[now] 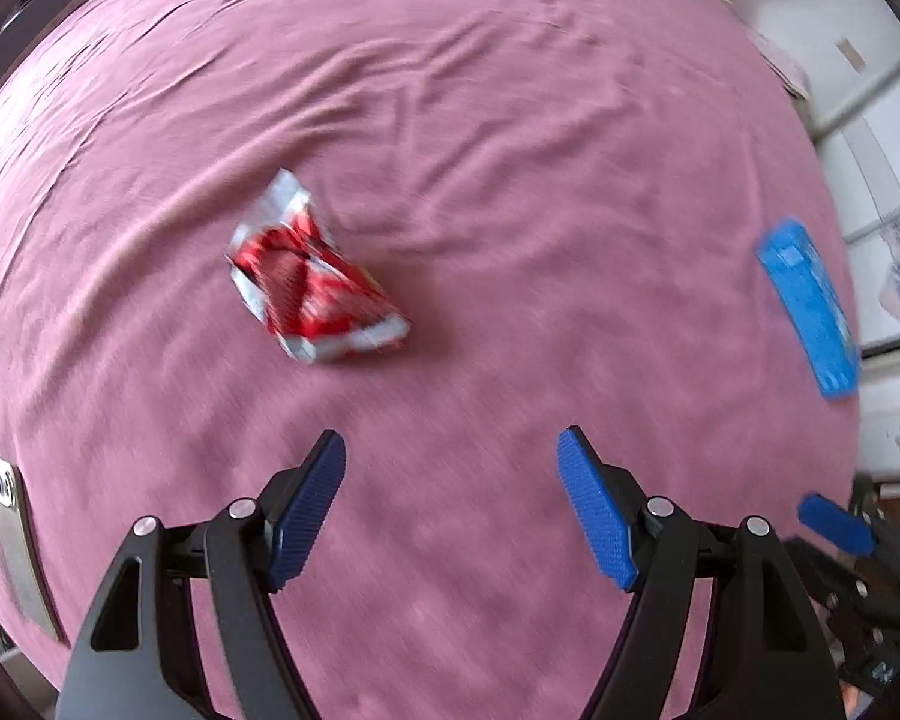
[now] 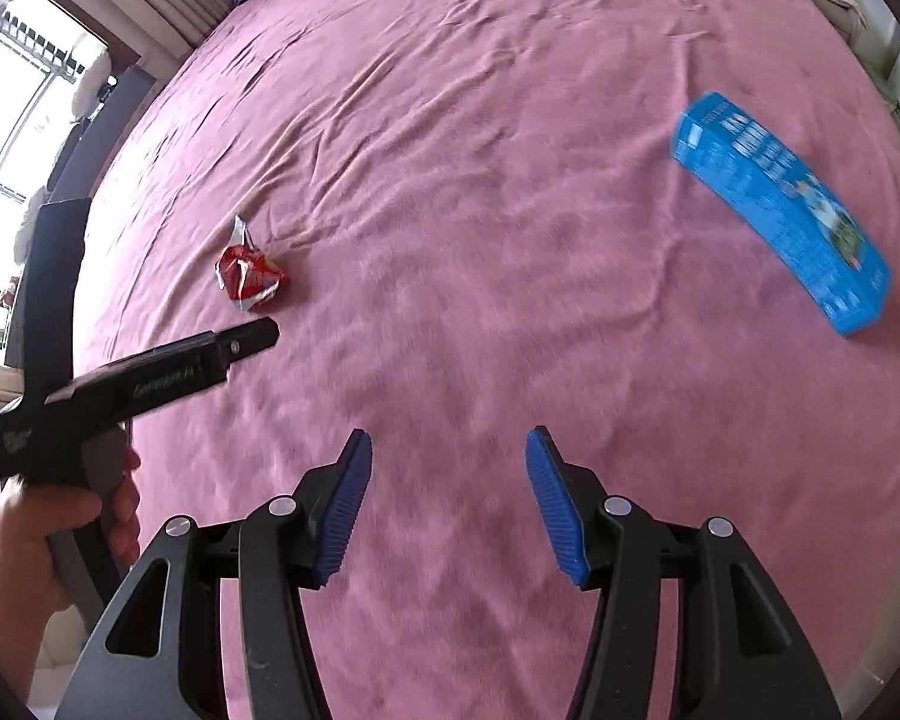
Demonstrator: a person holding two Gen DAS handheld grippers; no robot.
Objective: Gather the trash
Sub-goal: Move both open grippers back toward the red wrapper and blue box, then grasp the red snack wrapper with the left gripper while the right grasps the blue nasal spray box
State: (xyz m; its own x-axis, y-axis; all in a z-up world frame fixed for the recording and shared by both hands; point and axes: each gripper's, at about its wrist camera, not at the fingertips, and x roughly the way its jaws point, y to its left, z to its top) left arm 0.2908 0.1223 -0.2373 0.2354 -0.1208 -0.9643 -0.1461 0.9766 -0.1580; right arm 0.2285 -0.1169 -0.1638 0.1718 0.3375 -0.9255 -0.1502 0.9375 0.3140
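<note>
in the left wrist view, far to the left of the jaws, a phone [image 1: 15,540] lies flat near the edge of the pink bedsheet [image 1: 480,150]. the left gripper [image 1: 450,468] hangs over the sheet with its jaws released and spread wide, nothing between the blue pads [image 1: 312,510]. ahead of the left jaw and a little to its left lies a crumpled red and white wrapper [image 1: 312,294], well apart from the fingertips and not touched. far off to the right of the right jaw, near the bed's edge, lies a blue box [image 1: 810,312], flat on the sheet. at the lower right edge part of the other gripper shows, one blue pad and black frame. in the right wrist view, a hand [image 2: 42,540] at the far left holds the left tool's handle, whose black body reaches toward the wrapper [image 2: 249,276], which lies ahead and well left of the right gripper's jaws. the right gripper [image 2: 447,450] is released too, jaws parted over bare sheet with nothing between them. the blue box [image 2: 786,210] lies ahead and to the right of the right jaw, apart from it. the frames are blurred.
</note>
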